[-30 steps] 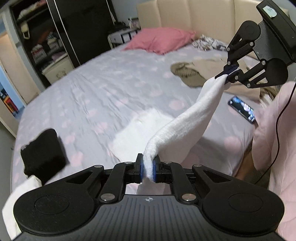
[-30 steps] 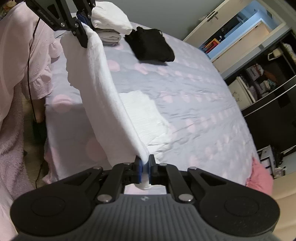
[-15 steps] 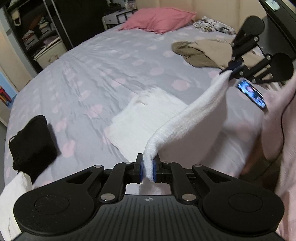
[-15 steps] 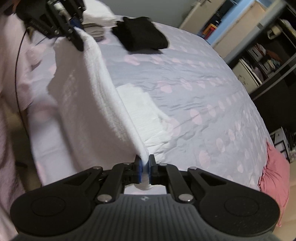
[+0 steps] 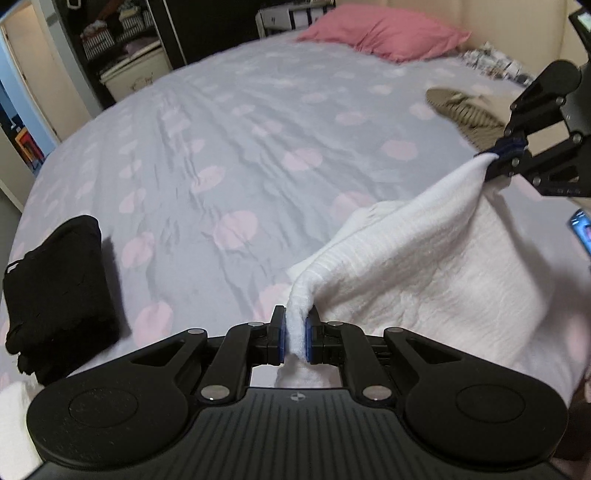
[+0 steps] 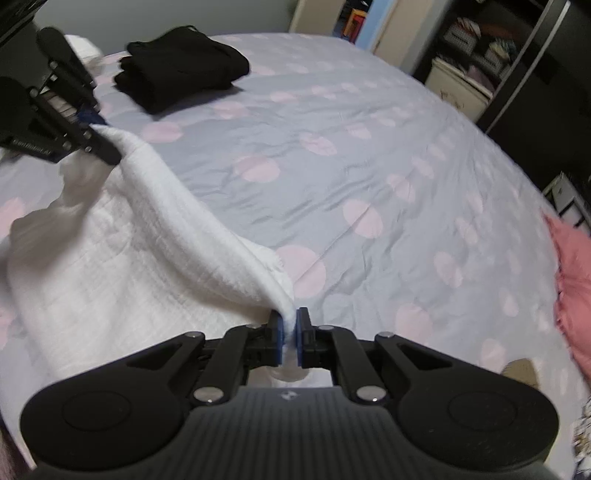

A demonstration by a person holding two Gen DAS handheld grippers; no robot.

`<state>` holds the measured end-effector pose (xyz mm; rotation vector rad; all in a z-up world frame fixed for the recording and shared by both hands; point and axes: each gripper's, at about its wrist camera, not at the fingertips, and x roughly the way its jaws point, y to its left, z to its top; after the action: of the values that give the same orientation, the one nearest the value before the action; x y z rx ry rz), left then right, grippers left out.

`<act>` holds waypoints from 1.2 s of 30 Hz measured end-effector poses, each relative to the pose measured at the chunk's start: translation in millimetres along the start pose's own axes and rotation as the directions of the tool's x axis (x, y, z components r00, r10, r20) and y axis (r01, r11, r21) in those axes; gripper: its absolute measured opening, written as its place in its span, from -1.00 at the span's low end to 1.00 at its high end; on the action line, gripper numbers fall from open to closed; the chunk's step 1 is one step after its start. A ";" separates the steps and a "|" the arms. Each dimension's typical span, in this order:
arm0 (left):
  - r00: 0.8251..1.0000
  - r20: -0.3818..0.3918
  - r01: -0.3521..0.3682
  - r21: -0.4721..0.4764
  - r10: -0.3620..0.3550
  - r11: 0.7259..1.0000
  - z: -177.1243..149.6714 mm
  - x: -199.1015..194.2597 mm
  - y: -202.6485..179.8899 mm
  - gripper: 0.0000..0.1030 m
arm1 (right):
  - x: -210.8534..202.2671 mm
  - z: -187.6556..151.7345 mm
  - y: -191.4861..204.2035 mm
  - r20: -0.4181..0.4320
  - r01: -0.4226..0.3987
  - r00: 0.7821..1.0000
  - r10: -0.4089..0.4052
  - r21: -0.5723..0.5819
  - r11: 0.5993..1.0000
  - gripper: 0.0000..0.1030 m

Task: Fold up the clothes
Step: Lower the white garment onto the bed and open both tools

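A white textured garment lies spread over the near part of the bed, its top edge stretched between both grippers. My left gripper is shut on one corner of that edge. My right gripper is shut on the other corner, and it shows in the left wrist view at the right. In the right wrist view the white garment drapes down to the left, and the left gripper pinches its far corner. Both grippers hang low over the sheet.
The bed has a lilac sheet with pink dots. A folded black garment lies left, also seen as the black garment. An olive garment, a pink pillow and a phone lie to the right. Shelves stand beyond.
Both grippers have swung forward and down over the bed with the white garment. The lifted half now covers the half that lay on the sheet.
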<state>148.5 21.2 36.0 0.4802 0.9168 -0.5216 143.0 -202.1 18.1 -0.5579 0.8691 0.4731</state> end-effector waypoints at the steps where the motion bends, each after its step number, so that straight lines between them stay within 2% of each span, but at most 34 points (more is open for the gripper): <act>1: 1.000 -0.016 0.003 -0.003 -0.004 1.000 2.7 9.7 4.5 -0.85 | 9.4 2.1 -3.8 -0.006 -0.005 1.000 0.005 0.014 1.000 -0.85; 6: 0.996 -0.088 0.023 -0.018 -0.024 1.000 12.4 52.8 18.0 -0.85 | 61.5 13.4 -17.2 -0.076 -0.013 0.997 0.016 0.046 0.999 -0.84; 12: 0.984 -0.175 0.018 -0.053 -0.027 0.998 17.6 98.5 26.9 -0.83 | 101.0 12.8 -24.4 -0.100 -0.046 0.993 0.058 0.120 0.992 -0.81; 13: 0.982 -0.186 0.015 -0.063 -0.027 0.998 17.6 103.2 28.6 -0.80 | 103.4 11.9 -24.9 -0.101 -0.046 0.993 0.059 0.125 0.991 -0.78; 15: 0.983 -0.183 0.007 -0.080 -0.022 0.997 17.4 107.2 31.0 -0.73 | 105.0 8.6 -27.0 -0.098 -0.026 0.994 0.039 0.130 0.991 -0.59; 16: 0.984 -0.177 0.002 -0.087 -0.018 0.996 17.4 107.3 31.5 -0.71 | 103.7 6.9 -29.4 -0.096 -0.004 0.995 0.018 0.138 0.990 -0.41; 18: 0.986 -0.167 -0.002 -0.098 -0.015 0.995 18.8 106.2 32.5 -0.65 | 99.4 3.5 -35.8 -0.091 0.029 0.996 -0.014 0.162 0.986 -0.40; 20: 0.988 -0.152 -0.013 -0.109 -0.004 0.994 19.7 103.8 34.6 -0.50 | 91.8 -0.2 -43.8 -0.075 0.046 0.997 -0.031 0.206 0.977 -0.40; 24: 0.994 -0.104 -0.058 -0.156 0.042 0.986 21.7 88.4 41.9 -0.46 | 66.0 -6.8 -50.2 0.003 0.074 0.997 -0.078 0.294 0.953 -0.40; 27: 0.996 -0.046 -0.083 -0.210 0.075 0.974 21.8 69.1 47.8 -0.40 | 50.2 -13.1 -48.2 0.090 -0.005 0.995 -0.032 0.384 0.923 -0.41; 31: 0.996 0.022 -0.080 -0.220 0.087 0.972 18.5 45.5 38.0 -0.39 | 38.8 -22.3 -32.9 0.195 -0.095 0.981 0.003 0.461 0.883 -0.38; 33: 0.995 0.055 -0.073 -0.233 0.088 0.970 15.9 38.4 26.9 -0.40 | 38.4 -23.4 -19.9 0.228 -0.116 0.973 0.013 0.443 0.889 -0.38; 36: 0.993 0.087 -0.060 -0.229 0.082 0.972 13.4 40.6 10.2 -0.40 | 48.6 -21.8 -7.9 0.224 -0.130 0.974 0.035 0.423 0.897 -0.39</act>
<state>183.3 12.4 10.6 0.2783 0.8516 -0.3660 162.4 -214.0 -30.8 -0.0547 0.7641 0.3898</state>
